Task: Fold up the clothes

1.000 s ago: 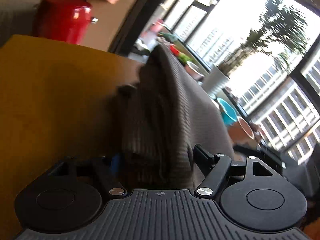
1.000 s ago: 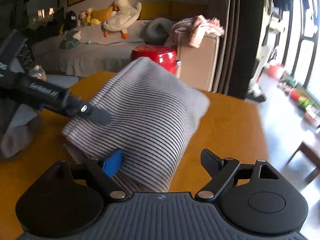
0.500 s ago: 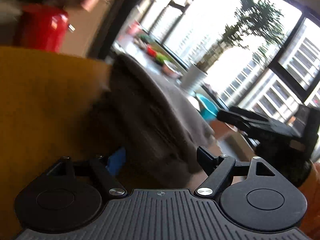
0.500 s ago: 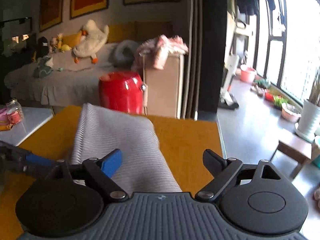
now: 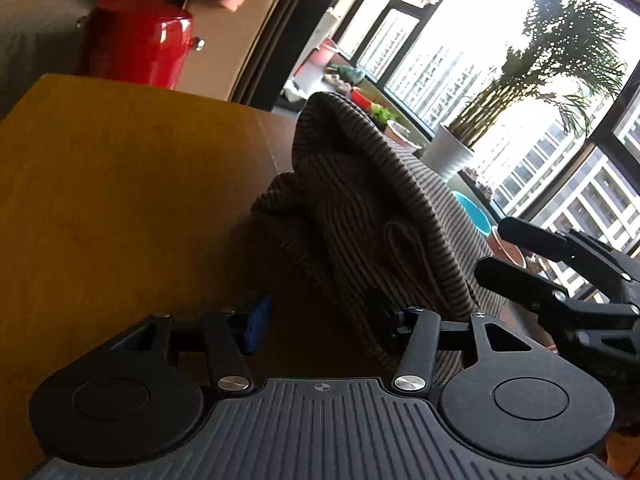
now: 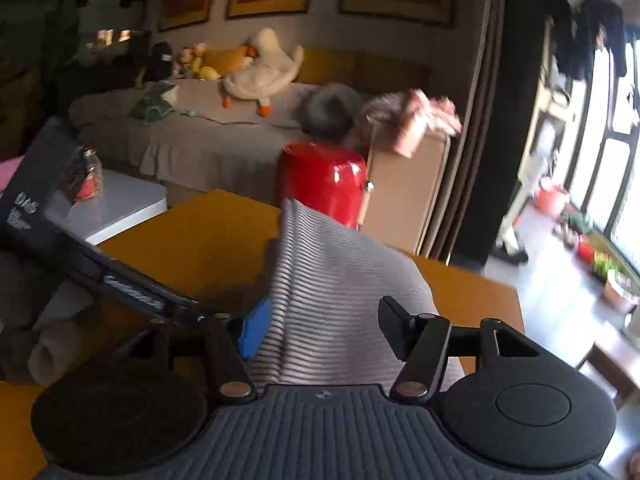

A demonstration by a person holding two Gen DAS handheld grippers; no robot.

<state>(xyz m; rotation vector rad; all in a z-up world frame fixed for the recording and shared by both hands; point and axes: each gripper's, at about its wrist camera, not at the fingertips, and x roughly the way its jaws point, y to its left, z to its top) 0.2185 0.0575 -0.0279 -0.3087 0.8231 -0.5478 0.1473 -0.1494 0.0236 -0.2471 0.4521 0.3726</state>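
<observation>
The left gripper [image 5: 322, 320] hangs low over the near part of the smooth mustard-yellow wooden table [image 5: 120, 200], tipped down toward the board. Its jaws have just been closing, yet a gap shows between them. The blue rubber pad [image 5: 260, 320] on the left finger stands clear over bare table. The black finger opposite is tucked under the near hem of the cloth, so nothing looks pinched there. I'd guess it is lining up for a corner of that hem.

To the right of it, on the table's right side, the dark-striped grey knit garment [image 5: 380, 208] rises in a soft tent. It is already doubled over on itself, and its peak points toward the far edge. The knit is ribbed and thick. It looks limp and heavy, and it bunches into rounded rolls where it meets the table.

Further right, the right gripper [image 6: 324, 328] is what keeps that tent up, by my reading. Its jaws have just been closing, and the folded cloth fills them from the blue pad to the black finger, so it appears clamped on the garment. Lifting one end like this would let the fold be carried over.

Beyond the table's far edge stands a glossy red cylindrical metal bin [image 6: 320, 184], clear of the work.
</observation>
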